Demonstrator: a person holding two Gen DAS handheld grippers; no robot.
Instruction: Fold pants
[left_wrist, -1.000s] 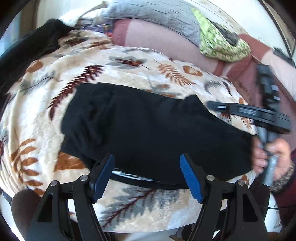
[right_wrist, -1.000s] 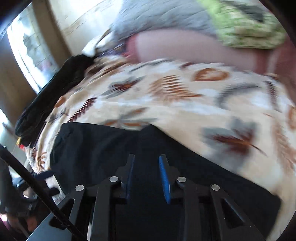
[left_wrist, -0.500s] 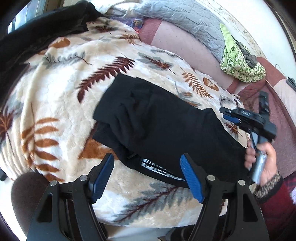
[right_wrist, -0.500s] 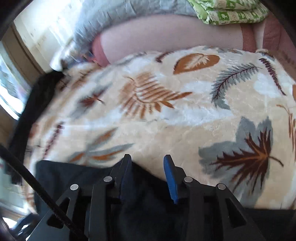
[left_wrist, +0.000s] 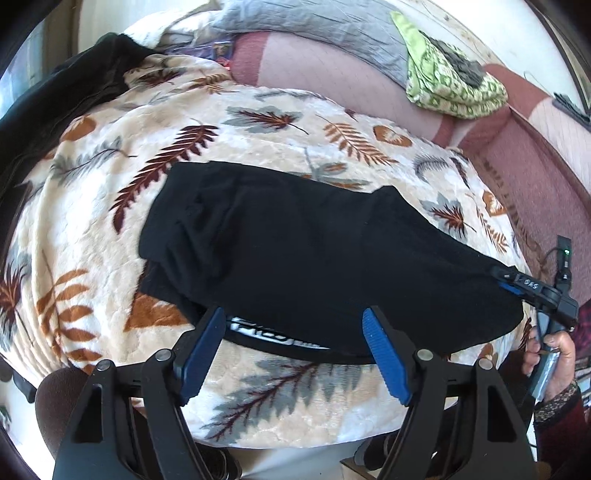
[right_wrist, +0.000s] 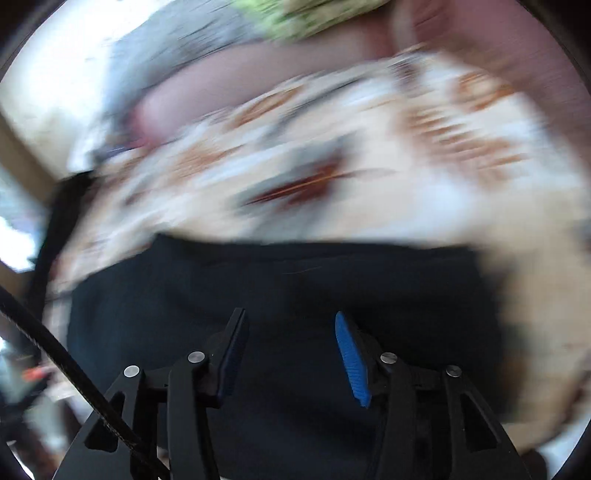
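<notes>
Left gripper (left_wrist: 291, 350) hovers with fingers wide, holding nothing, at the near edge of the folded black pants (left_wrist: 314, 258); right gripper (right_wrist: 291, 354), fingers wide, empty above them. Pants lie on the leaf-print blanket (left_wrist: 277, 133)

right-wrist view motion-blurred, blanket (right_wrist: 369, 177) pattern smeared, pants (right_wrist: 295, 280) edges soft

Black tool (left_wrist: 293, 354), blue ribbed pads (left_wrist: 384, 360)
</notes>
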